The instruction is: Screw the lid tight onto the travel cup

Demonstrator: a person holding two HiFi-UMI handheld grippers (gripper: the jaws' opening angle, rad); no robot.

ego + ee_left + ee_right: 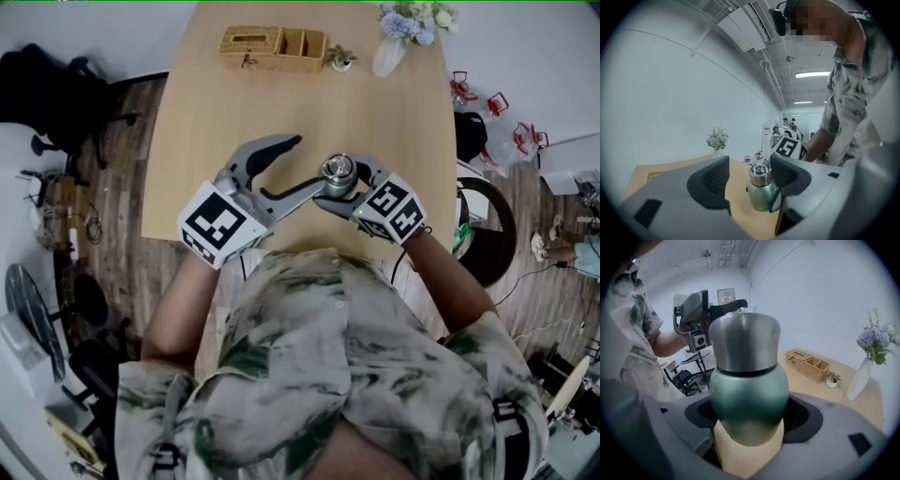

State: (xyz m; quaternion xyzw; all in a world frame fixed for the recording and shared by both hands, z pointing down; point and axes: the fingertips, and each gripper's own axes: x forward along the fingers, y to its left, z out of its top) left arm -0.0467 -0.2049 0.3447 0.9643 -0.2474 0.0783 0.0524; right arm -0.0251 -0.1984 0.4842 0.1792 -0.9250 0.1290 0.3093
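Note:
The travel cup (338, 174) has a green body (747, 399) and a steel lid (744, 345) sitting on top. It stands upright near the table's front edge. My right gripper (345, 186) is shut on the green body, with a pad pressed on each side (747, 418). My left gripper (309, 161) is just left of the cup with its jaws wide open. In the left gripper view the cup (761, 187) stands between the open jaws (750, 179), close to the right-hand pad (787, 176) and well clear of the left one. Nothing is gripped there.
The wooden table (234, 112) carries a woven basket (272, 47), a small potted plant (339, 59) and a vase of flowers (403, 33) along its far edge. Office chairs (56, 94) and clutter stand on the floor on both sides.

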